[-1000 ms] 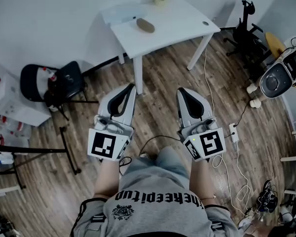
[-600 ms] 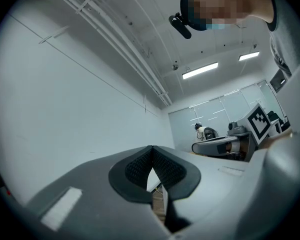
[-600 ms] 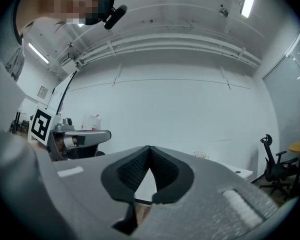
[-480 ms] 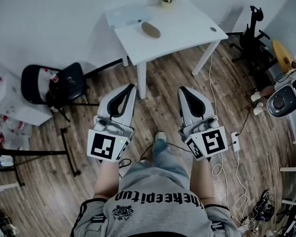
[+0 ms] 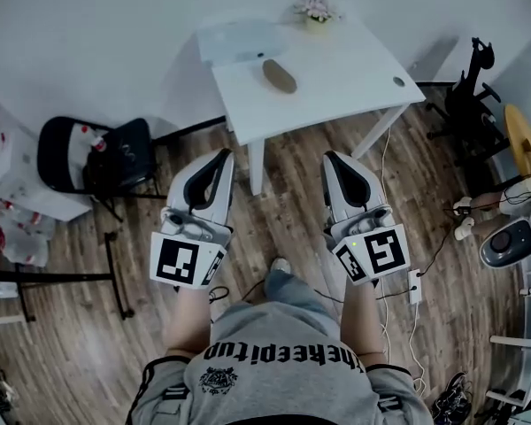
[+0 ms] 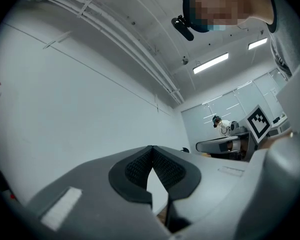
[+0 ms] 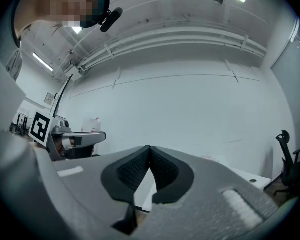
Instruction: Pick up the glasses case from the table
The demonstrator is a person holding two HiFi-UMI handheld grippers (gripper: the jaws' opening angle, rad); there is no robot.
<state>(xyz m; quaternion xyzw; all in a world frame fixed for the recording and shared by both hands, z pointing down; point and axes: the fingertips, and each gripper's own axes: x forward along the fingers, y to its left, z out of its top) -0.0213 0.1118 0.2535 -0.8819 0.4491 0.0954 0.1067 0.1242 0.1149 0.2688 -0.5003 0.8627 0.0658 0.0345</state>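
The glasses case (image 5: pixel 280 75), a brown oval, lies on the white table (image 5: pixel 345 69) at the top of the head view. Both grippers are held over the wooden floor, short of the table and pointing toward it. My left gripper (image 5: pixel 225 154) is shut with nothing in it; in the left gripper view its tips (image 6: pixel 152 148) meet against a bare wall. My right gripper (image 5: pixel 331 157) is likewise shut and empty, its tips (image 7: pixel 149 147) touching. The case appears in neither gripper view.
A small flower pot (image 5: pixel 316 10) and a pale flat tray (image 5: pixel 239 41) also sit on the table. A black chair (image 5: pixel 97 153) stands to the left and an office chair (image 5: pixel 473 96) to the right. A power strip (image 5: pixel 415 286) with cables lies on the floor.
The table with the case has drawn closer and shifted right in the head view as the person walked toward it. Both grippers stay shut, side by side.
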